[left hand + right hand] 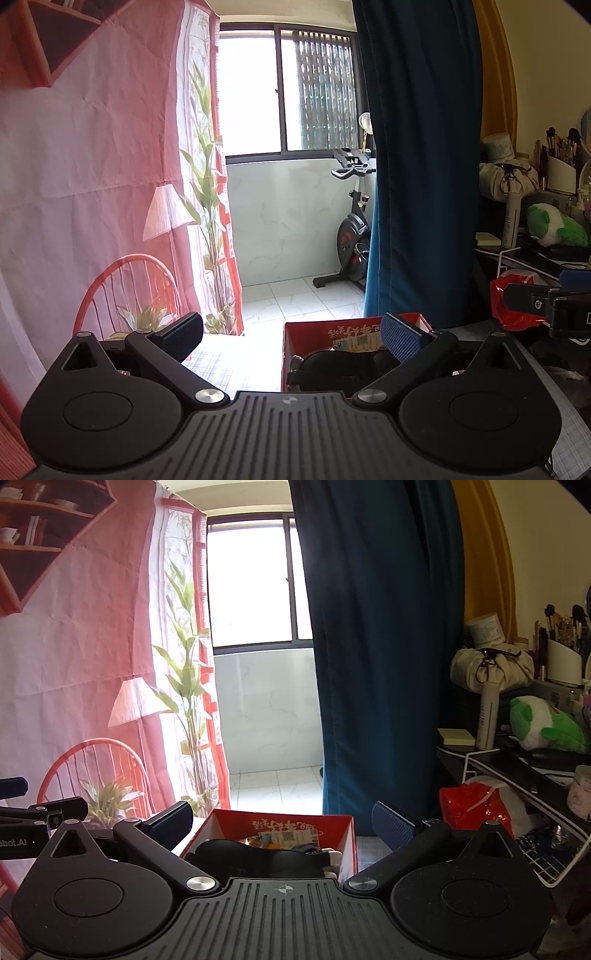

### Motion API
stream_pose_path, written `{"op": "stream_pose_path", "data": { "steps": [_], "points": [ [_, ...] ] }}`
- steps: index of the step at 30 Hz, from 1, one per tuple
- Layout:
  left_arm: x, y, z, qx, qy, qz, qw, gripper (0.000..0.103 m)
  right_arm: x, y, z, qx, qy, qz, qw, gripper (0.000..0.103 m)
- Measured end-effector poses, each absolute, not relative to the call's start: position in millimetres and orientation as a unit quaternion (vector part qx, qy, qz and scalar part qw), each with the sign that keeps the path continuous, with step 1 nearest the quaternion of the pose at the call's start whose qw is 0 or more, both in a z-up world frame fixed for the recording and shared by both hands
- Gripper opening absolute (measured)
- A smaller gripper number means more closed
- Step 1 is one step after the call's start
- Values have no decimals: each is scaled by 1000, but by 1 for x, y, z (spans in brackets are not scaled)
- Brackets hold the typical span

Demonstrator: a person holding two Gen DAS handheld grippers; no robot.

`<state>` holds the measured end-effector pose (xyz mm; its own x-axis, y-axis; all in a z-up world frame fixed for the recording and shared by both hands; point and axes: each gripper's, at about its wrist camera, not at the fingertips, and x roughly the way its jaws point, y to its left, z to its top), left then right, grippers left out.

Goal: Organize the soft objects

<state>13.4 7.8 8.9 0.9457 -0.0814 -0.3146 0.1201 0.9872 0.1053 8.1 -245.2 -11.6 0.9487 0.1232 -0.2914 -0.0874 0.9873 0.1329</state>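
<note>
The red box (273, 834) already holds some dark soft things (258, 853), so part of the sorting seems done. The green plush toy (546, 727) still lies on the black shelf, up and well to the right of the box. Left gripper (291, 336) and right gripper (282, 823) both hover near the box, jaws spread and empty.

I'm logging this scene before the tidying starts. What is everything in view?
box: one, red, low centre, holding dark soft items
plush toy: one, green and white, right shelf
plastic bag: one, red, right of box
drawstring pouch: one, beige, right shelf
curtain: one, dark blue, centre
exercise bike: one, black, by window
left gripper: open, empty
right gripper: open, empty
</note>
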Motion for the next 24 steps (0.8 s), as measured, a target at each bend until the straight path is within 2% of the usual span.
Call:
{"op": "stream_pose_path", "data": {
  "steps": [24],
  "points": [
    [11, 14, 13, 55, 151, -52, 986, 103, 6, -249, -9, 58, 150, 51, 986, 103]
  ]
}}
